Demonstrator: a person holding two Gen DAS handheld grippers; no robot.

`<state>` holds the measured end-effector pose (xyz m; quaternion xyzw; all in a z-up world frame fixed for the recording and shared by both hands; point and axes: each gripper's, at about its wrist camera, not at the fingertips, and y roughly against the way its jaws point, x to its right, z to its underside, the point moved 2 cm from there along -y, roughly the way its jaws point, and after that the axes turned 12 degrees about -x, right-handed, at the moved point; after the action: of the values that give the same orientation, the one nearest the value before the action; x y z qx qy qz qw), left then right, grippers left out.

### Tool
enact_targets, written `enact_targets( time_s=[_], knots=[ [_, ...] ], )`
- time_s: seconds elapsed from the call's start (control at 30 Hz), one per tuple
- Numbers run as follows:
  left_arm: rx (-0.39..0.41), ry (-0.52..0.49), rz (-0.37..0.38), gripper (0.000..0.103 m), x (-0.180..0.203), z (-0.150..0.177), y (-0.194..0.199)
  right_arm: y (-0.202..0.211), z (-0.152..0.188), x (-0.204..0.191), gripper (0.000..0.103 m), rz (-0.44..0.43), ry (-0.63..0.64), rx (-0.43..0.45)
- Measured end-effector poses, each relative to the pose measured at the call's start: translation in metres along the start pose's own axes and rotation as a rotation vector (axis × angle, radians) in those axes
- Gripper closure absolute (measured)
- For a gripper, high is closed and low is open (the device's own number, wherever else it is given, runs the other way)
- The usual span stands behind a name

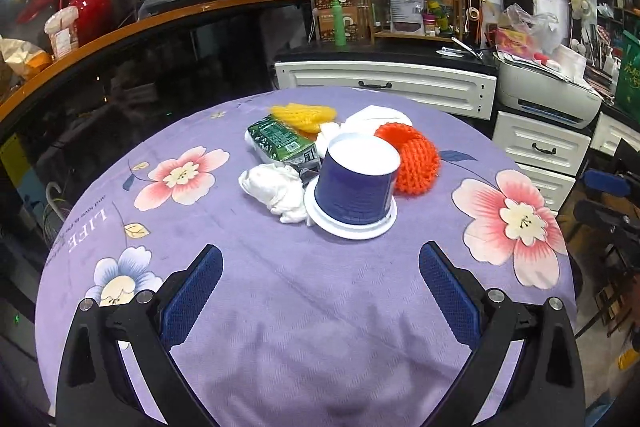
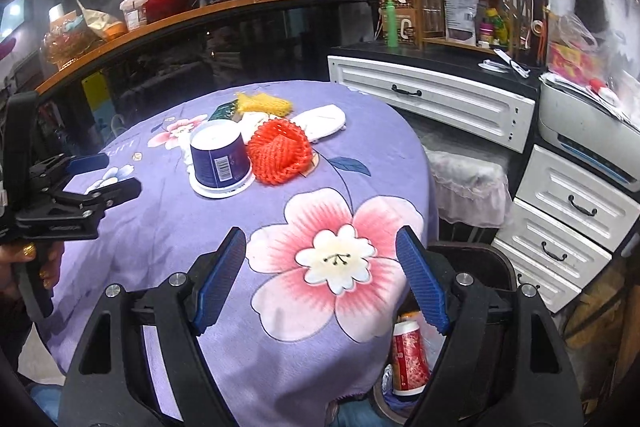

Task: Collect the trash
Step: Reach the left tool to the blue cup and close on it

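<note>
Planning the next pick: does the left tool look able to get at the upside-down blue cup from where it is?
Probably yes. The left tool is open and empty, and only bare tablecloth lies between it and the blue cup. The crumpled tissue touches the cup's left side and might get nudged.

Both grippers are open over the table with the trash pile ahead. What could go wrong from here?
1. The upturned cup touches the orange net and the tissue; gripping it may drag or scatter them.
2. The net lies toward the table edge and could be pushed off.
3. The bin sits low beside the table, partly hidden by the right gripper, so a drop could miss.
</note>
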<state>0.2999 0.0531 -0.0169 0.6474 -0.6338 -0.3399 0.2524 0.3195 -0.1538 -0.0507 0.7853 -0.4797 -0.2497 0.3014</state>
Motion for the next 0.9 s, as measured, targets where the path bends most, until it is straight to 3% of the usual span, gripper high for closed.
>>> enact_targets(
  time_s=[0.3,0.53,0.7,0.9],
  knots=[
    [0.004,-0.04,0.052,0.006,0.017,-0.033,-0.03,-0.006,-0.001,0.002,0.026,0.022,0.012,-0.027],
    [-0.013,-0.062,-0.003,0.006,0.029,-0.059,-0.064,-0.009,-0.001,0.008,0.026,0.037,0.006,-0.043],
    [-0.029,-0.06,-0.023,0.013,0.03,-0.065,-0.08,-0.012,-0.002,0.011,0.026,0.046,0.008,-0.05],
    [-0.055,-0.066,-0.027,0.028,0.033,-0.068,-0.096,-0.017,-0.005,0.01,0.026,0.047,0.016,-0.055]
  ],
)
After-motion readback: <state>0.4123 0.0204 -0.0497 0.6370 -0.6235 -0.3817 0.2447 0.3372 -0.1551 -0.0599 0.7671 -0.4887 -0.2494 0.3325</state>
